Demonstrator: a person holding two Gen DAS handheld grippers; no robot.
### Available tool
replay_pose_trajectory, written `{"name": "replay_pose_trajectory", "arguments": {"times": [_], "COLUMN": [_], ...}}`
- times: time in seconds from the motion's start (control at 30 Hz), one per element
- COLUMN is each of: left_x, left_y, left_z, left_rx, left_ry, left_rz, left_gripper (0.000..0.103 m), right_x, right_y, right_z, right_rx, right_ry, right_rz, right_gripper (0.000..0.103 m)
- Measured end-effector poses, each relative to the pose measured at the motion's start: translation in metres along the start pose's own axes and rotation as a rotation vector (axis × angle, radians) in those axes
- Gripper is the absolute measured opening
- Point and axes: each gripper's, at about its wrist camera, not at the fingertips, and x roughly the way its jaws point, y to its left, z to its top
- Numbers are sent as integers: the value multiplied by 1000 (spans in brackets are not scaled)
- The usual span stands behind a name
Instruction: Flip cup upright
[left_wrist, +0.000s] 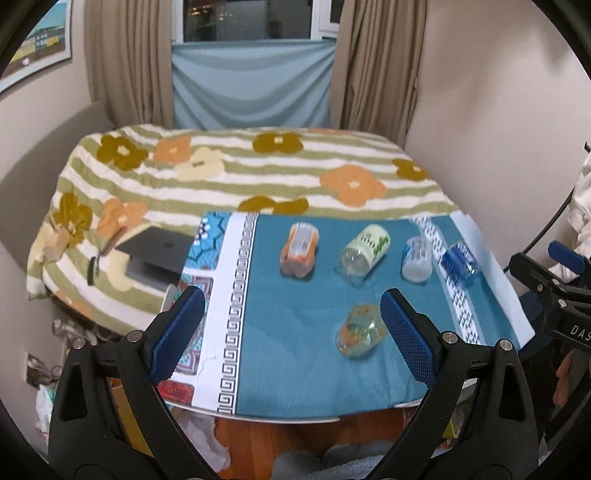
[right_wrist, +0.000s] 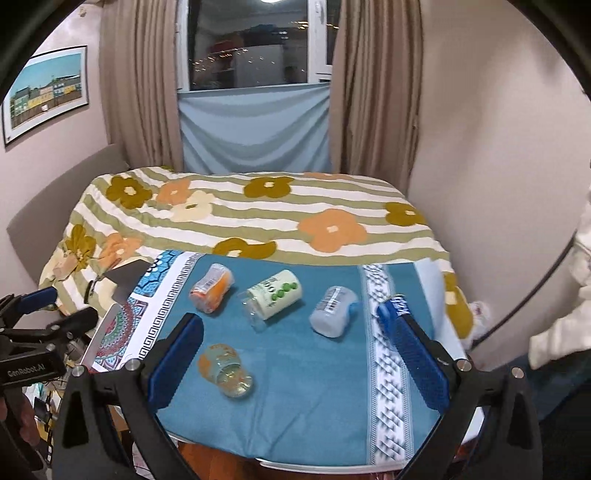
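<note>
Five cups lay on their sides on a teal cloth (left_wrist: 314, 354) that covered the surface. None of them stood up.

The closest one was a clear cup with orange and green marks (left_wrist: 360, 330) (right_wrist: 226, 370). It lay near the front of the cloth, away from the other four. In the left wrist view it sat just beside the right finger of the left gripper (left_wrist: 293, 334), but it was not held. In the right wrist view it lay just beside the left finger of the right gripper (right_wrist: 301, 356), with its open mouth turned toward the front edge.

Farther back, four more cups lay in a loose row. From left to right there was an orange cup (left_wrist: 299, 249) (right_wrist: 212, 288), a white cup with green dots (left_wrist: 365, 249) (right_wrist: 273, 299), a pale cup with a barcode label (left_wrist: 417, 258) (right_wrist: 332, 312), and a blue cup (left_wrist: 460, 262). In the right wrist view the blue cup was mostly hidden behind that gripper's right finger.

Both grippers had their fingers spread wide apart and held nothing. They hung above the front edge of the surface.

Behind the cloth was a bed with a flowered, striped blanket (left_wrist: 258, 177) (right_wrist: 258, 218). A dark laptop (left_wrist: 155, 247) lay on the blanket, near the left corner of the cloth. Behind the bed hung tan curtains (right_wrist: 373, 88) beside a window (right_wrist: 251, 44).
</note>
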Motion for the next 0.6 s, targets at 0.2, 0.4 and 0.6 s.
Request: {"name": "replay_pose_trajectory", "arguments": {"times": [0.2,0.4,0.6], "left_x": [-11,-13,-16], "left_y": [-6,-8,-7], "left_z": [5,5,6], "left_rx": [27,37,39], "left_ry": [-52,-57,-65], "left_rz": [15,19,25], "left_gripper": [101,101,101], "right_x": [-2,-4,-3], "right_y": [-7,-7,-7], "right_z": [-1,-2,0], "right_rx": [42,49,58], "right_ry": [15,10,6], "right_rz": [-30,-32,-31], "right_gripper": [102,102,102]}}
